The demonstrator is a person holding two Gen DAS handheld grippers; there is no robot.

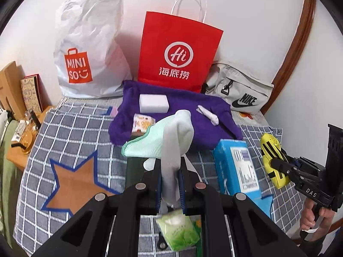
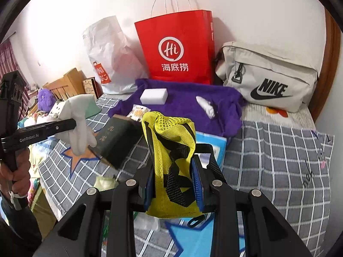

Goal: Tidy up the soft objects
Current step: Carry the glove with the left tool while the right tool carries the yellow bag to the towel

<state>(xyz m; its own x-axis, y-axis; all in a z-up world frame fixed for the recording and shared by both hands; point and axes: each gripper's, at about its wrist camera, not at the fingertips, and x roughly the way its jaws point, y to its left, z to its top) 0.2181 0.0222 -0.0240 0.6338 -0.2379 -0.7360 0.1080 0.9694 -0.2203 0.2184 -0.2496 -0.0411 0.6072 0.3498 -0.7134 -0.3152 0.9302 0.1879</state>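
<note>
While the left gripper (image 1: 170,184) is clamping a white glove (image 1: 178,132) in the left wrist view, a mint cloth (image 1: 143,143) is draping beside it at 10 o'clock, seemingly riding along. The jaws are pinching only the glove's cuff, so the floppy fingers are likely risking a snag on the purple towel (image 1: 182,111) at 12 o'clock, where a sponge (image 1: 154,103), a small packet (image 1: 142,124) and a white roll (image 1: 209,114) are lying. A tissue pack (image 1: 235,167) is sitting at 3 o'clock and a green wipes pack (image 1: 178,231) at 6 o'clock on the checked bedspread (image 1: 75,132).

Over in the right wrist view, the right gripper (image 2: 173,184) is squeezing a yellow mesh bag (image 2: 169,150), bunched and sagging. Its black straps are hanging loose and could catch the jaws or the dark book (image 2: 118,139) at 9 o'clock. The red bag (image 2: 175,47) is standing at 12 o'clock and the grey pouch (image 2: 268,77) at 2 o'clock; an overshoot could tip the red bag.
</note>
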